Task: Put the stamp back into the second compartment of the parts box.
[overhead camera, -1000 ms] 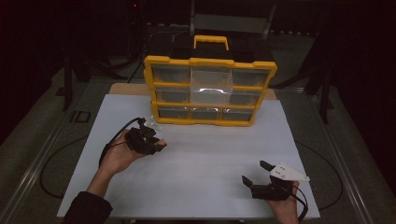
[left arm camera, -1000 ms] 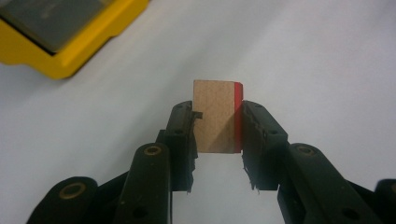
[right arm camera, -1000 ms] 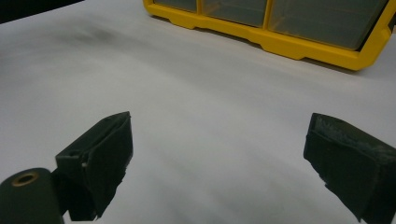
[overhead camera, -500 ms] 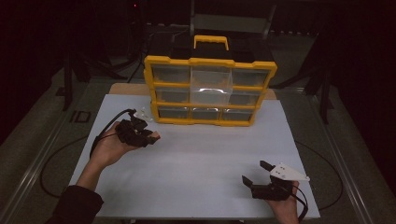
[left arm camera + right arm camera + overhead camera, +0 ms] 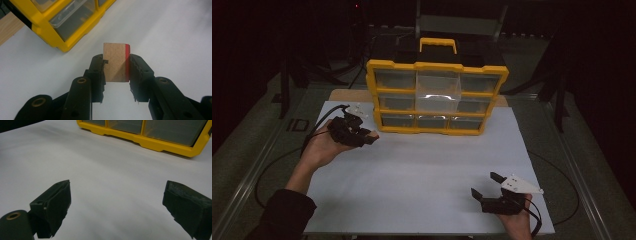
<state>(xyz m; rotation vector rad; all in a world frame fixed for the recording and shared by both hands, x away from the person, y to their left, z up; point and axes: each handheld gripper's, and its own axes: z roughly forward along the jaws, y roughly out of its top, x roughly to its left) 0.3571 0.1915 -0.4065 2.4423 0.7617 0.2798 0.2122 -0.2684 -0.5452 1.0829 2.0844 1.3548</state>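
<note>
- Since the earlier frames, the left gripper (image 5: 371, 136) had travelled from the middle of the bench's left half toward the far-left part of the white sheet, ending just beside the lower left corner of the yellow organiser case (image 5: 377, 91); the right gripper had kept its place.
- Between the left gripper's jaws sat a small brown block with a red edge (image 5: 116, 62), clamped by its two sides, the jaws closed to the block's width. That side grip left the brown face free and the block's end sticking out forward, which I judged suited to carrying it toward the case.
- The case stood upright at the far edge of the bench (image 5: 422, 170), its clear-fronted compartments facing the person, probably so that they could be reached from the front. Whether any compartment was open I could not tell.
- The right gripper (image 5: 490, 184) rested near the near-right corner of the bench, well apart from the case, jaws spread wide and holding nothing; it looked parked out of the way.
- No brand or label could be read on the case, block or grippers; blurred white markings on the dark surface left of the bench were not legible.
</note>
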